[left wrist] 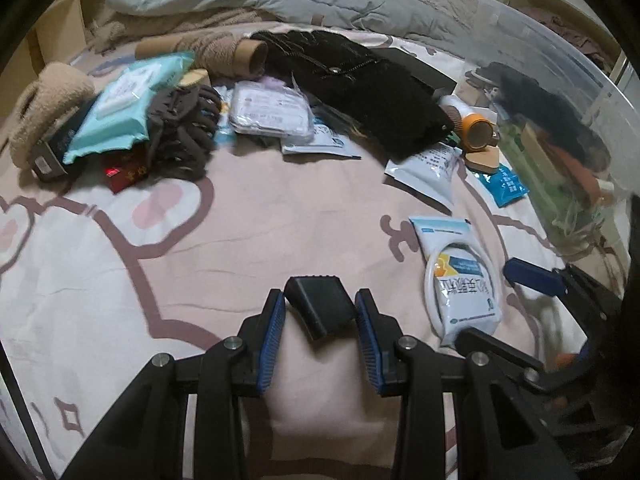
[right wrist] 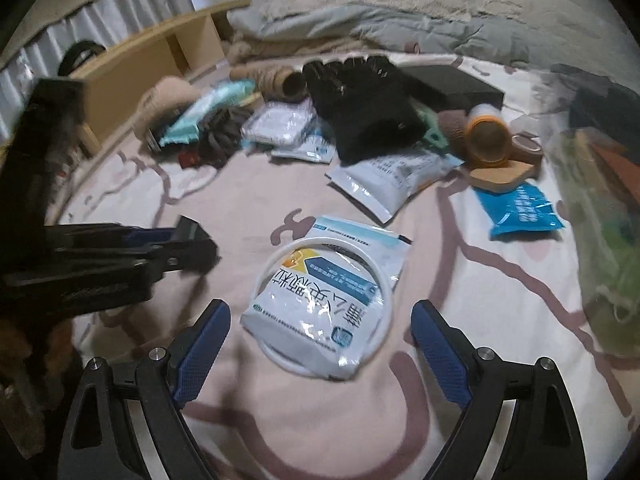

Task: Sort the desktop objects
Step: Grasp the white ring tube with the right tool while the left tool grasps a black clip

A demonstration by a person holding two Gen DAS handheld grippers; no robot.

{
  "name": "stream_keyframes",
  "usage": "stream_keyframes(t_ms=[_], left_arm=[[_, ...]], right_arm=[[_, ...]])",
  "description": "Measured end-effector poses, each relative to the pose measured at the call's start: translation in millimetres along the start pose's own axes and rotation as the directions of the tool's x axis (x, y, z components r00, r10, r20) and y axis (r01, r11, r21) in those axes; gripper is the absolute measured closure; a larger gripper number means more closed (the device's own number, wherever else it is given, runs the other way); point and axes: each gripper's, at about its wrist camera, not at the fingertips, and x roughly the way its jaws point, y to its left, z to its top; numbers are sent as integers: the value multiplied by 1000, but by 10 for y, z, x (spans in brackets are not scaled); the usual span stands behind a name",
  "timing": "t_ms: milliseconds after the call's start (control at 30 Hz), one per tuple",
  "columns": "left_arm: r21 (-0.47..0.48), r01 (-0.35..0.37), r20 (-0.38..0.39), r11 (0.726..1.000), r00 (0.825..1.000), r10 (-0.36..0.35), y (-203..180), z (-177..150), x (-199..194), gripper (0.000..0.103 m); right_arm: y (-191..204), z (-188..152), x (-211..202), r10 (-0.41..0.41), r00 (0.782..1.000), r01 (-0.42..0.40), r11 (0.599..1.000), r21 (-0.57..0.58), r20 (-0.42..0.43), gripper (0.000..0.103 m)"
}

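The left gripper (left wrist: 320, 316) is clamped on a small, rigid black plastic block (left wrist: 320, 306), while the right gripper (right wrist: 322, 344) stands apart above the white plastic ring (right wrist: 324, 304) lying on a slippery, limp white foil sachet (right wrist: 320, 296); grasp its edge.

You hold a small black box (left wrist: 320, 304) of smooth, matt plastic between ribbed blue pads (left wrist: 275, 330). The pink bedsheet (left wrist: 240, 220) under it is soft, dull cloth. Your white medicine pouch (right wrist: 320, 300) is shiny, crinkly plastic, and so is the blue packet (right wrist: 522, 210). The black knitted glove (left wrist: 352, 84) looks fuzzy. The big clear tub (left wrist: 560, 92) is glossy plastic. The orange jar (right wrist: 486, 140) looks smooth.
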Motion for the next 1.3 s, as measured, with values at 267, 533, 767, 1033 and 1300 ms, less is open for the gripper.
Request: stream_keyframes(t_ms=[267,533,767,1033,1300], left_arm=[[24,-21,13,999,1000,21,-24,-46,-30,67],[4,10,19,1000,1000,-10,-14,-20,-52,67],[0,12,34,1000,999,-12,-19,-8,-95,67],[-11,40,44,999,998,-40,-11,2,-126,67],[49,151,32,987,988,-153,-192,-29,-149,67]], right_arm=[[196,43,225,-72,996,69,996,-55,-52,11],[126,70,42,-56,998,56,998,-29,3,18],[62,187,-361,-26,992,23,999,22,121,18],[-70,224,-805,-29,976,11,996,86,217,18],[-222,-48,-761,-206,977,204,978,51,44,18]])
